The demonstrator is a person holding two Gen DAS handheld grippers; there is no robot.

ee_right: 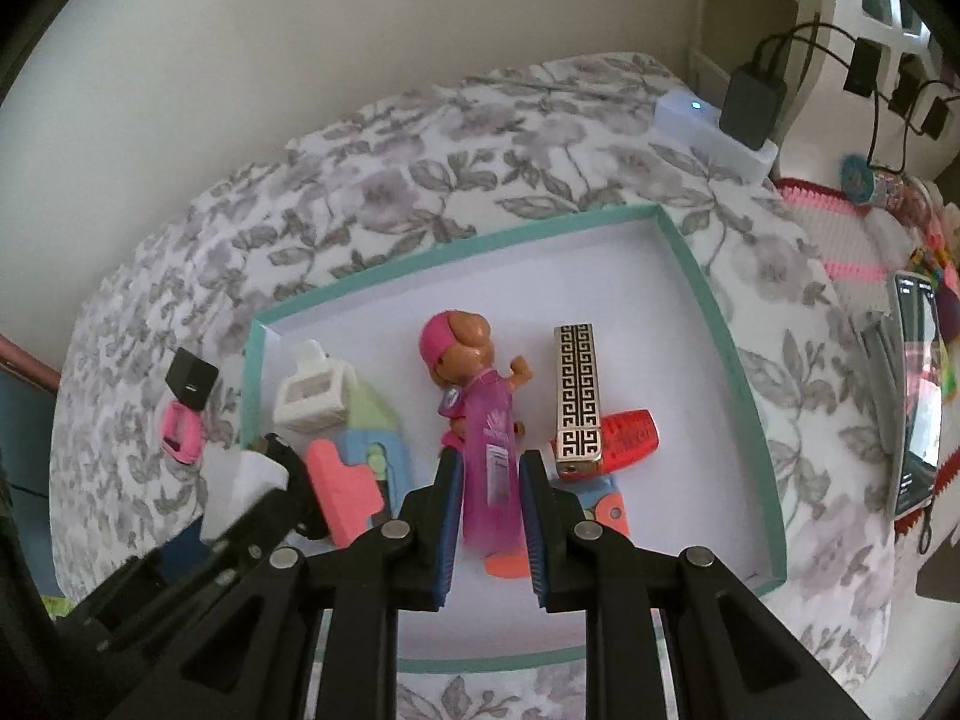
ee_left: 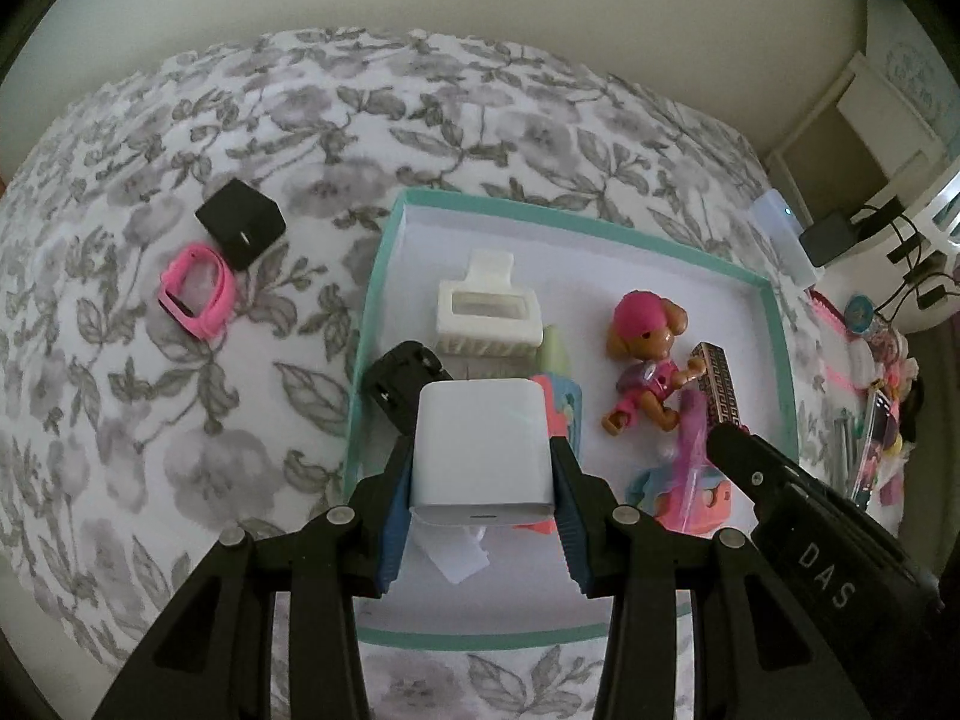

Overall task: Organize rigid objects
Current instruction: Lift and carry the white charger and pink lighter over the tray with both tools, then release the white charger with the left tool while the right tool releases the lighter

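My left gripper [ee_left: 482,450] is shut on a white charger block [ee_left: 483,420], held above the near left part of a teal-rimmed box [ee_left: 384,276]. My right gripper [ee_right: 492,462] is shut on a translucent pink tube [ee_right: 489,420] over the middle of the box [ee_right: 708,312]. Inside lie a white claw clip [ee_left: 486,312], a toy dog with a pink cap [ee_right: 459,342], a black-and-gold patterned case [ee_right: 576,390], a red ribbed piece [ee_right: 630,438] and pastel foam shapes [ee_right: 345,486]. A pink watch [ee_left: 195,291] and a black cube [ee_left: 240,222] rest on the bedspread left of the box.
The box sits on a grey floral bedspread [ee_left: 180,420] against a cream wall. A white power strip [ee_right: 708,132] with a black adapter lies at the far right corner. A phone [ee_right: 915,390], pens and pink clutter crowd the right side.
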